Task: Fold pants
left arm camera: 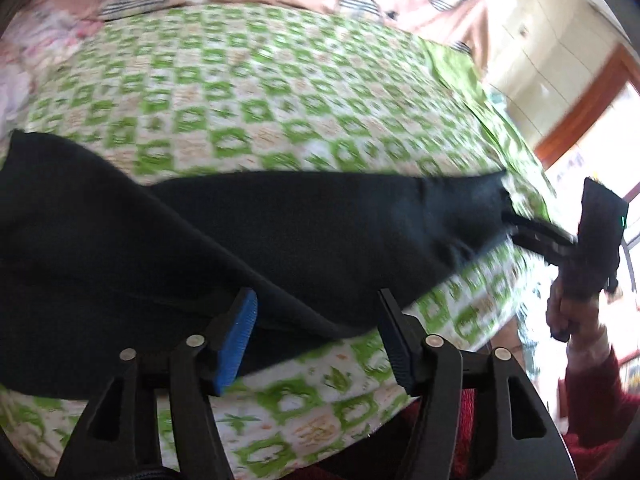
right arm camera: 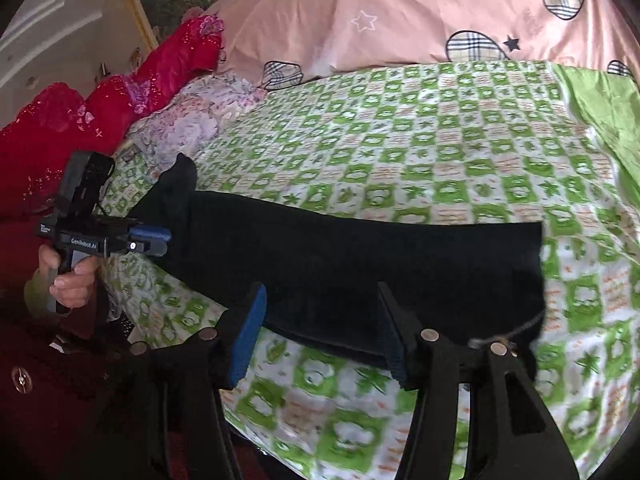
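Both tongs stand released: the left tongs (left arm camera: 318, 336) gape over the near edge of the black pants (left arm camera: 240, 232), the right tongs (right arm camera: 322, 334) over the same edge further along. Beyond them the pants lie in one long strip across the bed (right arm camera: 440, 140), seemingly halved lengthwise; the crosswise folds look still undone.

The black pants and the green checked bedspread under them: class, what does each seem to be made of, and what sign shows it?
Black pants: probably a soft matte knit or fleece; no sheen, limp drape. Green checked bedspread: seemingly thin printed woven cotton; flat, slightly creased, pattern looks printed. Blur leaves both uncertain.
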`<action>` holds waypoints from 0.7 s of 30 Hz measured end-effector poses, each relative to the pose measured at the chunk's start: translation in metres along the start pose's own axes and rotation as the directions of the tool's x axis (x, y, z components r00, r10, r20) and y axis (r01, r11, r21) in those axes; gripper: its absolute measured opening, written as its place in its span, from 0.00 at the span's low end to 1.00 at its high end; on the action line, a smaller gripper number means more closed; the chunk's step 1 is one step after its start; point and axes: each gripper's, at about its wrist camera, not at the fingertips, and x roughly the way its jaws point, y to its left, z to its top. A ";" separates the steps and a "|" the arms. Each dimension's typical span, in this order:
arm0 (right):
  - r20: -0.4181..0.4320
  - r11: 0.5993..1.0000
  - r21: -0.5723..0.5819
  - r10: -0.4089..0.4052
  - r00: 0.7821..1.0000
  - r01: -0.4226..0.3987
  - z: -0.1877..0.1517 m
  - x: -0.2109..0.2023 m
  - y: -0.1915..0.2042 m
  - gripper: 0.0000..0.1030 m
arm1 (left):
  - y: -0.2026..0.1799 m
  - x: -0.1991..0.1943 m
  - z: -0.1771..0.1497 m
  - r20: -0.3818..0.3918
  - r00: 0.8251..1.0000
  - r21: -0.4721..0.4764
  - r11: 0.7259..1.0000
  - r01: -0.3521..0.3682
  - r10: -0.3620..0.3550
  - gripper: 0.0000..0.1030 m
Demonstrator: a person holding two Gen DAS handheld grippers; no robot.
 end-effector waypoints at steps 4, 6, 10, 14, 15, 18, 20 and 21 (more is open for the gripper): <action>-0.024 0.996 -0.030 0.088 0.996 -0.089 0.015 0.034 0.023 0.54 | 0.044 -0.012 0.028 -0.028 0.996 -0.157 0.983 -0.094 0.090 0.62; -0.038 0.991 -0.043 0.129 0.991 -0.130 0.023 0.050 0.034 0.54 | 0.066 -0.012 0.044 -0.078 0.987 -0.229 0.961 -0.158 0.143 0.62; -0.086 0.977 -0.067 0.197 0.977 -0.203 0.042 0.085 0.058 0.54 | 0.104 -0.009 0.079 -0.187 0.958 -0.325 0.906 -0.270 0.219 0.62; -0.153 0.953 -0.114 0.262 0.953 -0.280 0.052 0.123 0.093 0.54 | 0.125 0.002 0.111 -0.283 0.928 -0.351 0.874 -0.336 0.243 0.62; -0.170 0.944 -0.124 0.284 0.944 -0.306 0.054 0.133 0.103 0.54 | 0.127 0.007 0.119 -0.309 0.917 -0.339 0.871 -0.355 0.254 0.62; -0.217 0.924 -0.139 0.322 0.921 -0.356 0.058 0.159 0.128 0.54 | 0.131 0.031 0.134 -0.396 0.857 -0.266 0.852 -0.450 0.328 0.62; -0.242 0.921 -0.148 0.320 0.916 -0.361 0.058 0.173 0.140 0.54 | 0.133 0.045 0.135 -0.439 0.821 -0.238 0.834 -0.498 0.365 0.59; -0.252 0.921 -0.151 0.316 0.915 -0.359 0.057 0.179 0.145 0.54 | 0.133 0.050 0.135 -0.448 0.815 -0.228 0.834 -0.501 0.367 0.57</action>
